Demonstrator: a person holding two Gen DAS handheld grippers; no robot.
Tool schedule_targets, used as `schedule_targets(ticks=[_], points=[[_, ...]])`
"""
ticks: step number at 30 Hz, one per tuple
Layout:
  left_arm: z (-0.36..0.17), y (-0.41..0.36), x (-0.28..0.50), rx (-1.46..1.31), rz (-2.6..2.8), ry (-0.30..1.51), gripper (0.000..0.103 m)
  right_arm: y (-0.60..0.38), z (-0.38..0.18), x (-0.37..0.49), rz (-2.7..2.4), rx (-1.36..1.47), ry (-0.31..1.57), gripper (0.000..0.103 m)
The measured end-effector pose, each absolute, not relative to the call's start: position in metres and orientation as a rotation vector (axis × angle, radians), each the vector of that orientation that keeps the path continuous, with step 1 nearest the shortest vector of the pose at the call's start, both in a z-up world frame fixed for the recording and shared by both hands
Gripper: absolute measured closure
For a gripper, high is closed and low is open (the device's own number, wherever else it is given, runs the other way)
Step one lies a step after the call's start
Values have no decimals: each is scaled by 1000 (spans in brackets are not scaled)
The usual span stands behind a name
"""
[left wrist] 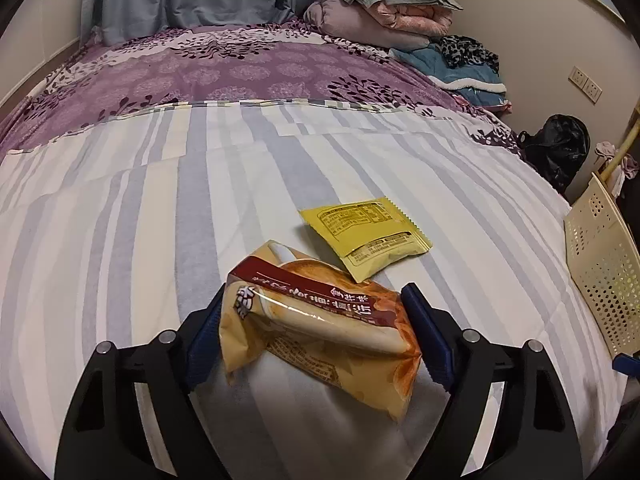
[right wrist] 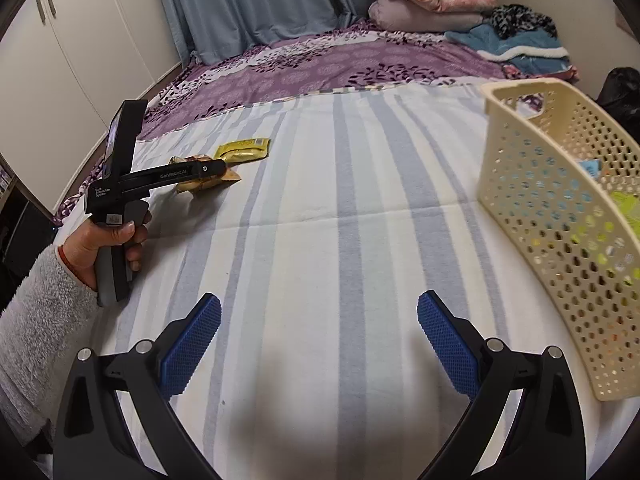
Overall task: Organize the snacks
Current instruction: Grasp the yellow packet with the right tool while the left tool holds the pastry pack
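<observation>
Snack packet (left wrist: pixel 320 328) looks light, soft, crinkly; left tongs (left wrist: pixel 316 332) pinch its puffy middle between both pads, while right tongs (right wrist: pixel 320 344) gape wide, holding nothing

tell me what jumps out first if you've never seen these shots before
The orange bread packet grabs the eye first, sitting between the blue pads of the left gripper low in the left wrist view, with a yellow sachet lying on the striped sheet just beyond it. In the right wrist view, the cream perforated basket stands at the right, and the right gripper is open and empty.
</observation>
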State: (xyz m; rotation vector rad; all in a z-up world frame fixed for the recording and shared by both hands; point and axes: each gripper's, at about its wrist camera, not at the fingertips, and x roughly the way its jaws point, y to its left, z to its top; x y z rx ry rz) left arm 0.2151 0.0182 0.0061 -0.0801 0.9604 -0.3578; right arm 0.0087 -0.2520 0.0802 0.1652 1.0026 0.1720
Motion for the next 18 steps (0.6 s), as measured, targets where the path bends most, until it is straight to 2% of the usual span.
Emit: schedule_targets(ticks=[7, 18], points=[[13, 37, 199, -147, -344, 928, 23, -231, 79, 46, 228, 105, 985, 5], [36, 85, 153, -198, -262, 893, 23, -164, 60, 161, 374, -68, 984, 5]])
